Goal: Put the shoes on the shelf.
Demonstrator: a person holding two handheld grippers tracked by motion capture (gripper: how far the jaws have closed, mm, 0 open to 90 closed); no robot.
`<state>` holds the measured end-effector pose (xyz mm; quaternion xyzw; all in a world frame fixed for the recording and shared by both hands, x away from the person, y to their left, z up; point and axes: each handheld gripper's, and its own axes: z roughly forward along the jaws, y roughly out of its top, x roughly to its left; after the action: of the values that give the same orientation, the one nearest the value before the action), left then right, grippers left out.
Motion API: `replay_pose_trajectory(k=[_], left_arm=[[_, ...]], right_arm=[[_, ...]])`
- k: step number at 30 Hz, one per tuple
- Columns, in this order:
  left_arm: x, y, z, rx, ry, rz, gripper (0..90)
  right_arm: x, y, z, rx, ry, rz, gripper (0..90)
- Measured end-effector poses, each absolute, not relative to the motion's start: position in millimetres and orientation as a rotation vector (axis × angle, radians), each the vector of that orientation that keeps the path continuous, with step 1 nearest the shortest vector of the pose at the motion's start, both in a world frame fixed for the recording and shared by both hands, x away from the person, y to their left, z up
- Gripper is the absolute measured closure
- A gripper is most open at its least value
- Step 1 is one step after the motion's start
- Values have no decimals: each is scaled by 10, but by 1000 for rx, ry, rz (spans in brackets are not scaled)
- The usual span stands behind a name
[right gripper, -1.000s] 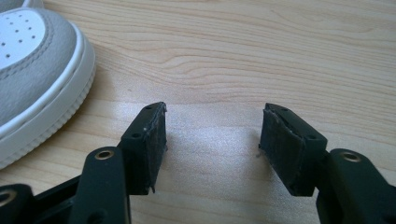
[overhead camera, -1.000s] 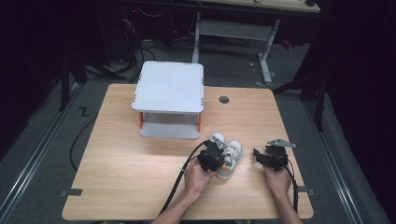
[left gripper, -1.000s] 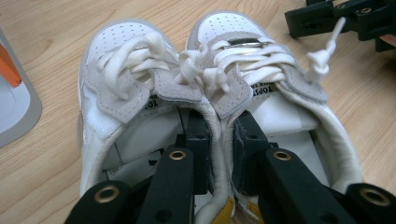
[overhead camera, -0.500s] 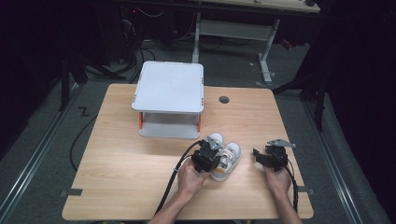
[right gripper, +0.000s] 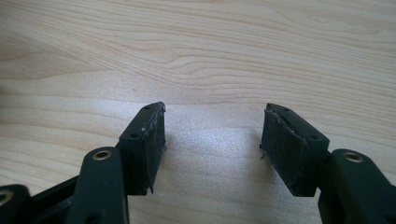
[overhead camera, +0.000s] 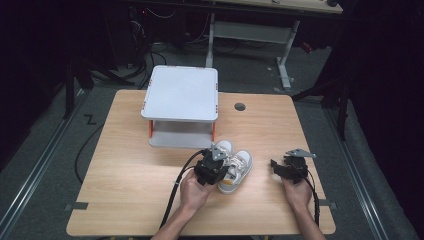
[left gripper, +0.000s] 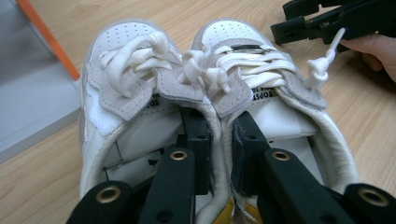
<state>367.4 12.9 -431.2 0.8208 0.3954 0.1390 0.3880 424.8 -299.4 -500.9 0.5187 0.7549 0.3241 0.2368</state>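
A pair of small white sneakers (overhead camera: pixel 235 166), laced, side by side, toes toward the grey stand (overhead camera: pixel 181 105), pinched together at their inner collars.

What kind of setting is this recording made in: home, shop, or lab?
Most likely a lab or workshop data-collection station. A light wooden table stands on grey flooring in a dark room, with loose black cables and a metal-framed desk behind it, and a staged white two-tier stand beside a pair of small white sneakers.
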Motion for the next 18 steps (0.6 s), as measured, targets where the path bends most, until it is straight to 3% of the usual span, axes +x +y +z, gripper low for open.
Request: replay_pose_trajectory(k=[18], left_arm=[[3632, 523, -4251, 2055, 1063, 387, 798]], right_arm=[[4245, -2984, -5007, 1407, 2086, 896, 399]])
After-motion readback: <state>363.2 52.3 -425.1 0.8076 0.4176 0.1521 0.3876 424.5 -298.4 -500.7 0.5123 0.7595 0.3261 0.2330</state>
